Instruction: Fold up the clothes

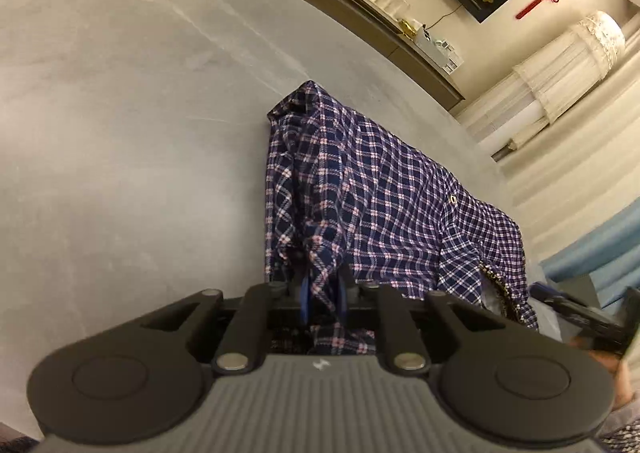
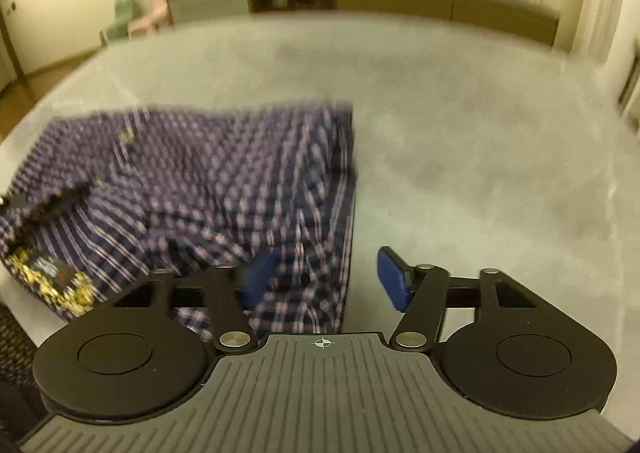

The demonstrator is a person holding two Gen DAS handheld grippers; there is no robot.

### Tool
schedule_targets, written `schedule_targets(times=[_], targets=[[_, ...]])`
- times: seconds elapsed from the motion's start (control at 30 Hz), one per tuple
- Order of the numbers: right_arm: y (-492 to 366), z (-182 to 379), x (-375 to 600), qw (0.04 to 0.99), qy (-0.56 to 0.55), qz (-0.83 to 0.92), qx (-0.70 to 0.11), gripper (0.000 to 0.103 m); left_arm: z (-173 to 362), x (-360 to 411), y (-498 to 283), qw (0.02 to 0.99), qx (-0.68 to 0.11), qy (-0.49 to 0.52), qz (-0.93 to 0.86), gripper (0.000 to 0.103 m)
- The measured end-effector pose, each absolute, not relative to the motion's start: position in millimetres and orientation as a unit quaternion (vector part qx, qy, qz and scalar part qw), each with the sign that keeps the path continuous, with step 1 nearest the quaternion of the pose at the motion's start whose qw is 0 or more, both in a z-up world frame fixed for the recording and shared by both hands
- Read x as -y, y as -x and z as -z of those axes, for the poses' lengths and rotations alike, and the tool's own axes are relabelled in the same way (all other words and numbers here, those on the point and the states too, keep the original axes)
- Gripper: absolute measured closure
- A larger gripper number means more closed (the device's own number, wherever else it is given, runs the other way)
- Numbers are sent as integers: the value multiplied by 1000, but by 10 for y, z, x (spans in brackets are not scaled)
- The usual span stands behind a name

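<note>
- Left wrist view, table [image 1: 120,113]: a pale grey marbled top is shown; its left part is bare, and its far edge runs below a long sideboard [image 1: 360,13].
- Left wrist view, checked shirt [image 1: 380,205]: a navy, white and red plaid garment is laid toward the table's right-hand edge, bunched rather than flat. One fold is drawn up into a ridge that leads to the near edge.
- Left wrist view, left gripper [image 1: 322,293]: its blue pads are closed on that raised fold, so the cloth is held clear of the top, judged to be for carrying it over or pulling it straight.
- Right wrist view, checked shirt [image 2: 208,189]: the same garment is seen blurred over the table's left half and near edge, its straight side edge running down between the pads. A gold-trimmed label [image 2: 52,281] is shown at the near left corner.
- Right wrist view, right gripper [image 2: 326,279]: its pads are spread wide with nothing clamped; one pad lies over the cloth, the other over bare table, a placing that suits taking that side edge.
- Stage: the fold is judged unfinished, since the shirt lies rumpled.
</note>
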State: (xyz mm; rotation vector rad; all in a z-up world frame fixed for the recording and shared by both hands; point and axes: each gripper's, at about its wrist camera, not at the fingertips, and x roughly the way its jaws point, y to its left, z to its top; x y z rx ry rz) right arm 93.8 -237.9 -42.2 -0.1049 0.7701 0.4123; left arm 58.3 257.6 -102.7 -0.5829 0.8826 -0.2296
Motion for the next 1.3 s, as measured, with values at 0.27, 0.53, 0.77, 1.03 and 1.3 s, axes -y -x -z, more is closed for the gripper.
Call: schedule_targets(times=[0.27, 0.53, 0.77, 1.03, 1.3], targets=[[-911, 627, 2334, 862, 56, -260, -431, 59, 911, -2250, -442, 882, -407, 220, 92, 90], [-1478, 566, 2470, 943, 68, -5, -326, 54, 775, -1015, 0, 824, -418, 139, 357, 91], [-1079, 265, 2669, 953, -33, -98, -284, 48, 313, -1405, -141, 820, -359, 163, 414, 90], [-1334, 357, 2374, 947, 4, -146, -285, 49, 101, -1282, -443, 840, -356, 135, 387, 80], [-1651, 672, 2537, 929, 14, -67, -364, 50, -120, -932, -1075, 861, -361, 95, 346, 72]])
